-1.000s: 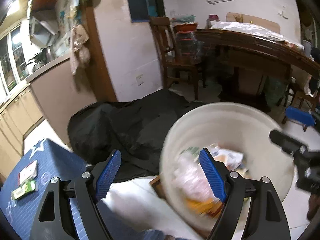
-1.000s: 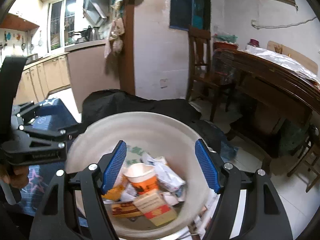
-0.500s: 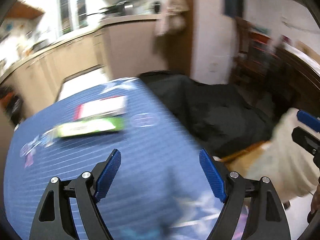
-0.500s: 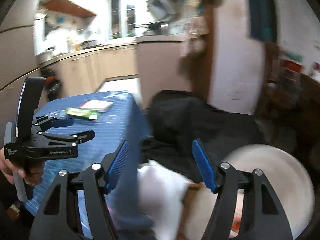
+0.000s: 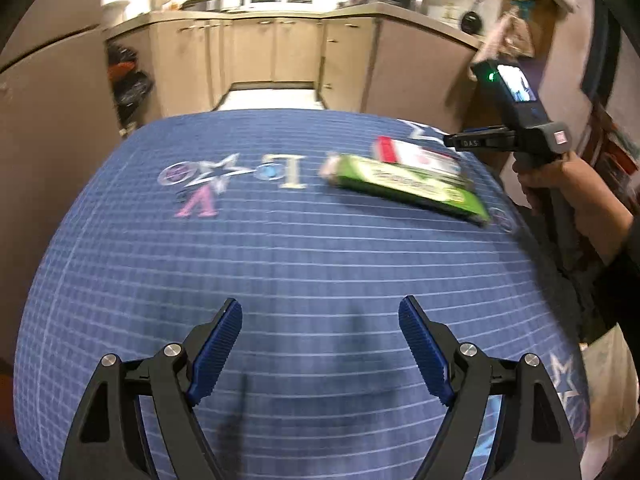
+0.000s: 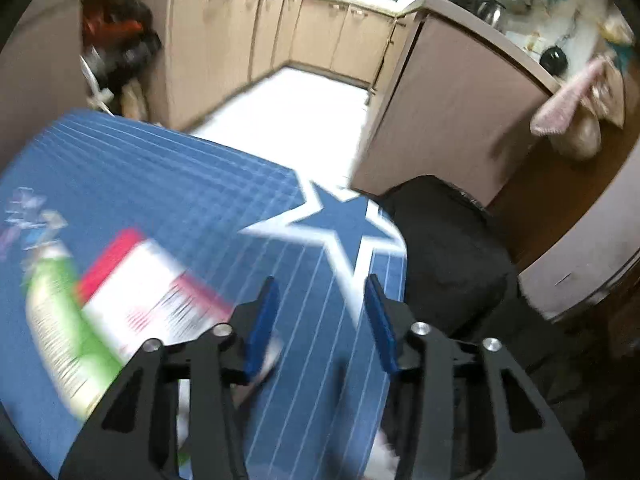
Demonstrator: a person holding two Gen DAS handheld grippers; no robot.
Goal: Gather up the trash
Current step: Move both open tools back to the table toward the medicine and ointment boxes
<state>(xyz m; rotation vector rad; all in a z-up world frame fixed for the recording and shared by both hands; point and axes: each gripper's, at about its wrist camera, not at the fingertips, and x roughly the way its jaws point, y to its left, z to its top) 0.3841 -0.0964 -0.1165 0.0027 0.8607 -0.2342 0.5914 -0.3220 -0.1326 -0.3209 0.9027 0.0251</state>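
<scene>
A green wrapper (image 5: 412, 190) and a white-and-red packet (image 5: 416, 156) lie side by side on the blue table cloth (image 5: 280, 264), far right in the left wrist view. My left gripper (image 5: 320, 344) hangs open over bare cloth, well short of them. My right gripper (image 6: 320, 320) is over the cloth near the star print (image 6: 340, 224); its jaws are closing with nothing between them. The white-and-red packet (image 6: 152, 300) and the green wrapper (image 6: 68, 328) lie just left of its left finger. A hand (image 5: 560, 184) holds the right gripper's handle at the table's right edge.
A black bag (image 6: 448, 248) sits on the floor beyond the table's right corner. Beige kitchen cabinets (image 5: 272, 56) and a counter end (image 6: 452, 92) stand behind, with white floor (image 6: 296, 116) between. Dark bags (image 6: 120, 48) are piled at the far left.
Both grippers swung left, away from the white trash bin and black bag, to above the blue table. The right gripper's jaws have narrowed. The bin is out of view now.
</scene>
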